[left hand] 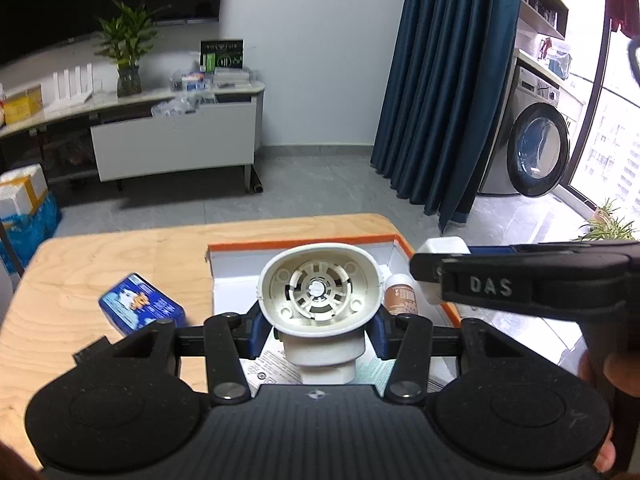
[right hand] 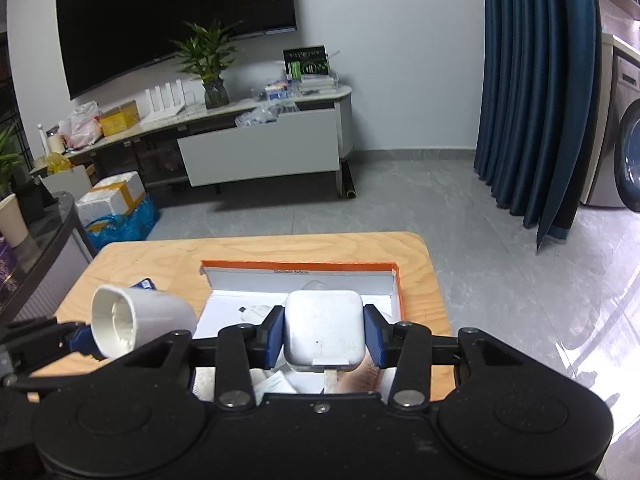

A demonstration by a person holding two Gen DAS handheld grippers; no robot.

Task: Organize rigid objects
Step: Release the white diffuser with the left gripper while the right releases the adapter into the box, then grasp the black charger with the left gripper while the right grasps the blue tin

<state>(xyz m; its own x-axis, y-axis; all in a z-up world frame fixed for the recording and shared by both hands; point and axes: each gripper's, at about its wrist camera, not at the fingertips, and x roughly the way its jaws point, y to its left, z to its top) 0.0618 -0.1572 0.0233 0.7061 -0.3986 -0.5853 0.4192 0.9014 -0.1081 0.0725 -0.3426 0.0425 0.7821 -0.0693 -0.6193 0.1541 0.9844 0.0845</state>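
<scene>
My left gripper (left hand: 318,332) is shut on a white cone-shaped plastic fitting (left hand: 320,292), its wide open mouth facing away from me. It hangs over an open white box with an orange rim (left hand: 304,245) on the wooden table (left hand: 80,264). A small brown bottle (left hand: 401,294) lies inside the box. My right gripper (right hand: 324,338) is shut on a white square plug adapter (right hand: 324,328), also above the box (right hand: 300,267). In the left wrist view the right gripper (left hand: 426,274) reaches in from the right with the adapter (left hand: 442,250). The left gripper (right hand: 80,338) and fitting (right hand: 136,320) show at the left of the right wrist view.
A blue packet (left hand: 142,307) lies on the table left of the box. Printed paper (left hand: 272,368) lines the box floor. Beyond the table are a grey tiled floor, a low white cabinet (right hand: 260,152), blue curtains (right hand: 532,100) and a washing machine (left hand: 532,148).
</scene>
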